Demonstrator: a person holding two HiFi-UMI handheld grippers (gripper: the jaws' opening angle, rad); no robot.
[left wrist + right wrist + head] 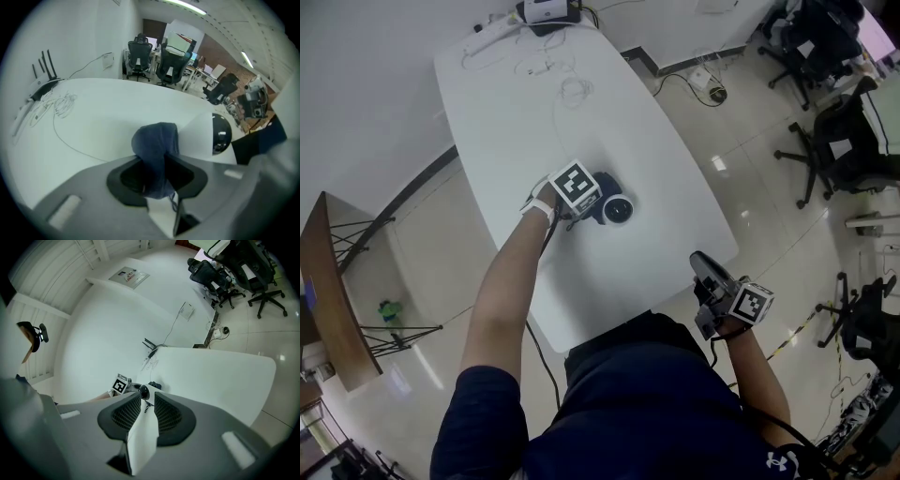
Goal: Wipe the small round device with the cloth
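The small round device [619, 210] is white with a glossy black face and stands mid-table on the white table [506, 122]. My left gripper [586, 202] hangs just left of it, pointing steeply down, shut on a dark blue cloth [602, 184]. In the left gripper view the cloth [154, 140] bulges out between the jaws of the left gripper [157, 161], and the device [220, 133] sits close to the right, apart from it. My right gripper [700, 260] hovers off the table's near right edge. In its own view the right gripper [144, 401] shows only a narrow gap, nothing in it, and looks toward the far device [143, 391].
A power strip [502, 26], a dark box [548, 11] and loose thin cables [572, 89] lie at the table's far end. One thin cable [70, 136] runs across the tabletop left of the cloth. Office chairs [825, 141] stand on the floor at right, a wooden stand [328, 281] at left.
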